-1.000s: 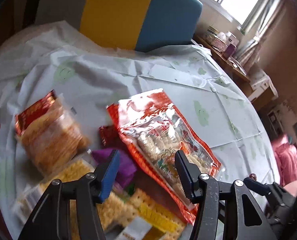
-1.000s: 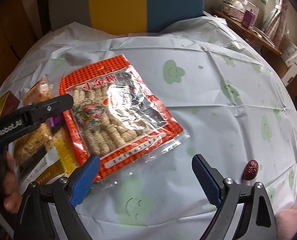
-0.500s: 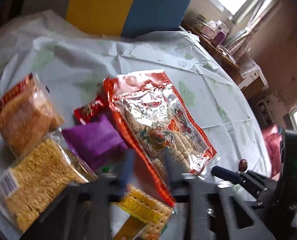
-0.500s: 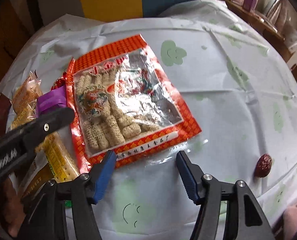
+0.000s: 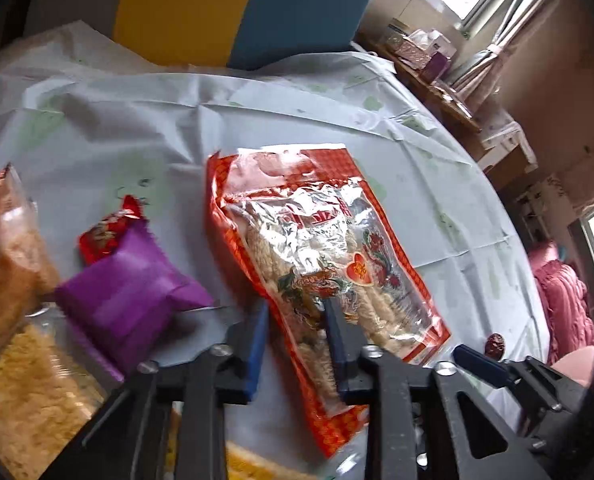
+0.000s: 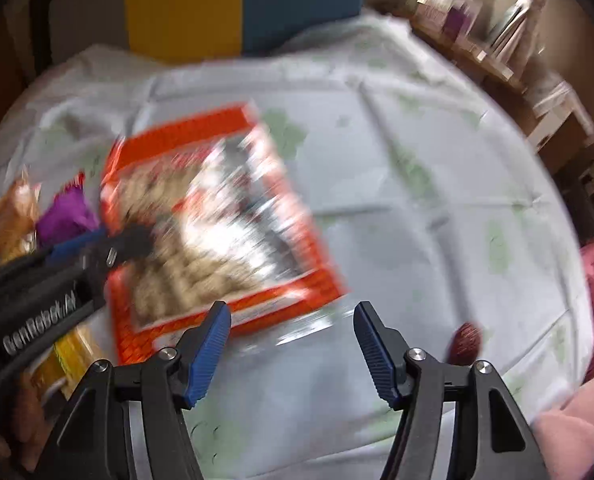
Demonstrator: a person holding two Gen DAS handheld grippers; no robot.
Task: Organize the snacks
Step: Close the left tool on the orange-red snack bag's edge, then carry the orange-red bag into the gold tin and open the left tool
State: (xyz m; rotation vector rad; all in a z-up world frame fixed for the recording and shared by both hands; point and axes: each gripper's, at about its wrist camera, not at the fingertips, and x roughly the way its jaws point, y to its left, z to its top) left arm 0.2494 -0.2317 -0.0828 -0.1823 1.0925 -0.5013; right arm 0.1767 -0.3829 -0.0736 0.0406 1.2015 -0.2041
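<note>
Straddling the crinkly red snack bag (image 5: 321,264) mid-frame, the left gripper (image 5: 295,340) looks half-closed on its slippery, light, crushable edge; the right gripper (image 6: 291,344) gapes empty.

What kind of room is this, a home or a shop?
Most likely a home, perhaps a dining or living room. A round table under a thin smiley-print cloth holds the snack packs, a yellow and blue chair stands behind it, and a curtained window lights a cluttered side shelf.
</note>
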